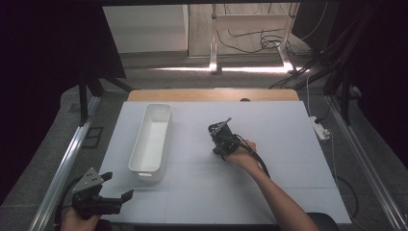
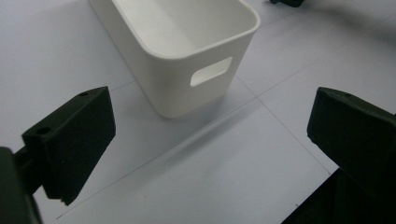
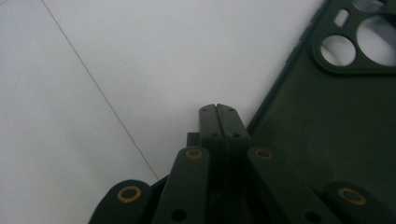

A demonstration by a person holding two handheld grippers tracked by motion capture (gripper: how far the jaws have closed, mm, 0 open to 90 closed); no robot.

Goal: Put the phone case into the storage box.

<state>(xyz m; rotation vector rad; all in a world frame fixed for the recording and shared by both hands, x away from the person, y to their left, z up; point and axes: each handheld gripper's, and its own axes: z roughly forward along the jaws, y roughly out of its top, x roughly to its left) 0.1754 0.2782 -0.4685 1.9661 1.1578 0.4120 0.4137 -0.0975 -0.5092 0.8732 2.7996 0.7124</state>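
Right now our right claw has its two black jaws pressed flat together with nothing between them, tips lying just beside the edge of a dark phone case that rests flat on the white table. In the right gripper view the case lies to the right of the closed jaws, its round camera cut-outs showing at the upper corner, and whether the jaw tips actually touch its rim we cannot tell. From the high view we see that right claw out near the middle of the table, pointing away from us, with our right hand wrapped around its body and the cable trailing back along the forearm. Our left claw sits at the near left corner of the table, its jaws spread wide and holding nothing, the grey three-cornered plate on top of it. In the left gripper view that left claw looks across bare table at a white bin, a long open-topped tub with a handle slot in its near end wall, standing upright and well clear of the jaws. In the high view the white bin stands left of centre, well apart from the right claw.
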